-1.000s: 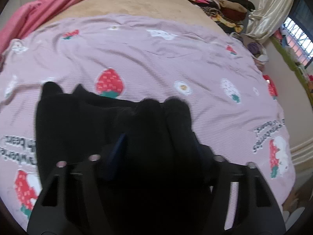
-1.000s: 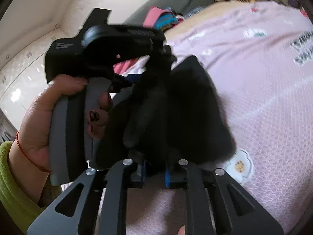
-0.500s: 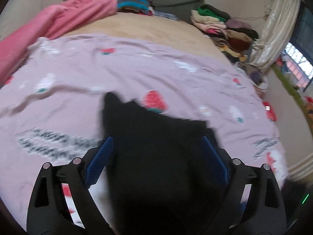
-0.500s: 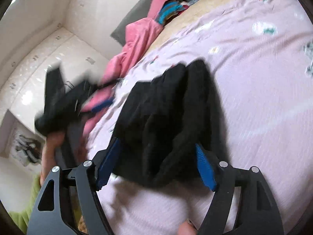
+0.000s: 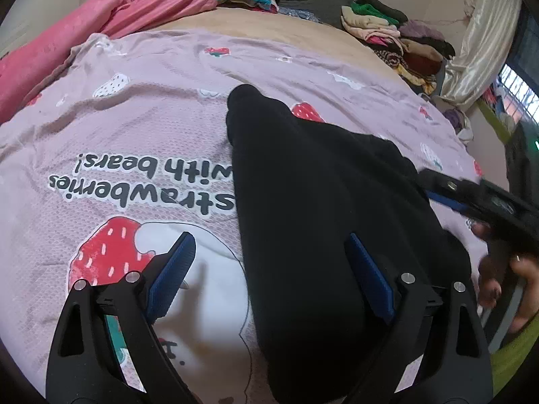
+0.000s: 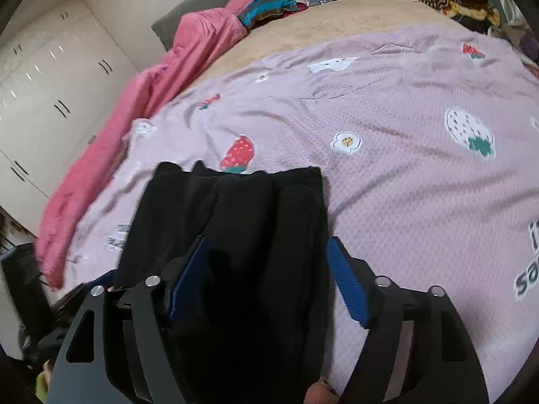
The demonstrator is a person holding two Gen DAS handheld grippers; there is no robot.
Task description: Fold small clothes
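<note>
Black garment (image 5: 320, 202) folded, lying on bed's strawberry sheet (image 5: 134, 128) near front edge. Left gripper (image 5: 269, 269) jaws wide, empty; right gripper (image 6: 266, 279) jaws closing, gripping nothing. Next: flatten or set aside.

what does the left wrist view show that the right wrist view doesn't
Only the left wrist view shows the printed words on the purple bedspread, the window, and the right gripper in a hand. Only the right wrist view shows the white cupboards. Both show the black garment lying folded on the bedspread, the pink blanket and piled clothes.
</note>
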